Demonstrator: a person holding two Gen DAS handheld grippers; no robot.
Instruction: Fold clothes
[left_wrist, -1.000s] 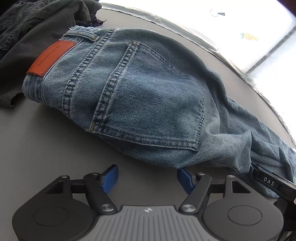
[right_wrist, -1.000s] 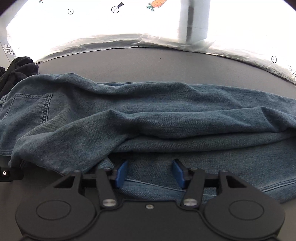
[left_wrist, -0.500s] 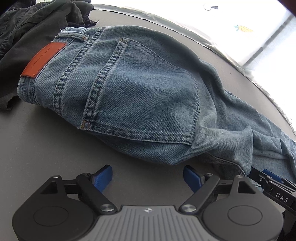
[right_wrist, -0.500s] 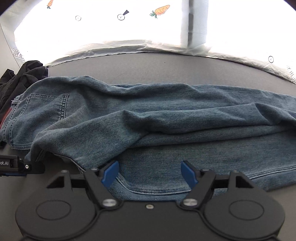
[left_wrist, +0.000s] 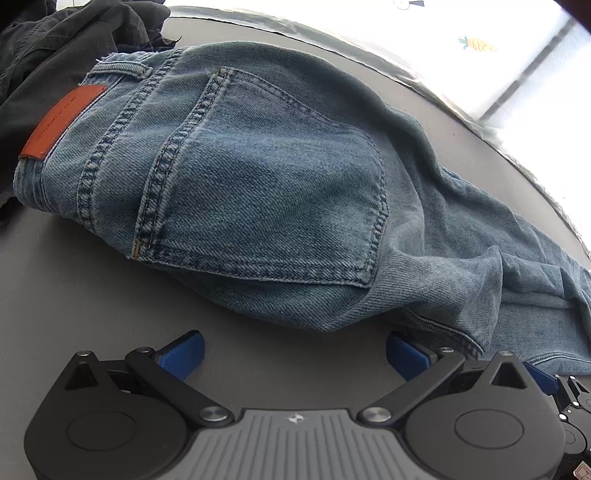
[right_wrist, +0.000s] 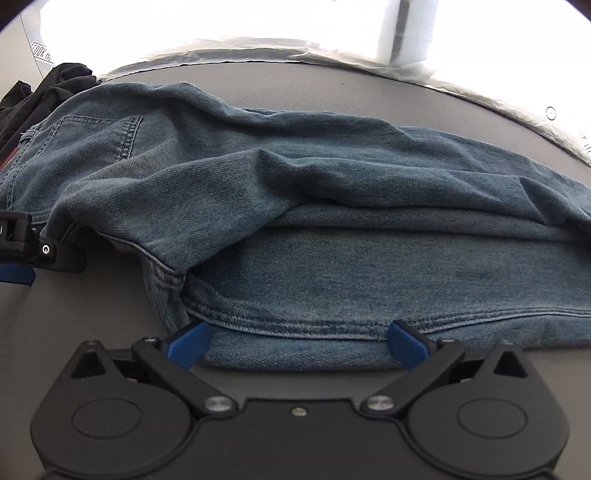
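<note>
Both wide-open, empty: left gripper just short of jeans, right gripper at their edge.

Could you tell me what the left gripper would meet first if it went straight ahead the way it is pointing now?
Most likely the jeans: the left gripper is open over bare table, and the rounded seat fold just below the back pocket lies directly ahead. How high the fingers ride above the table is unclear.
</note>
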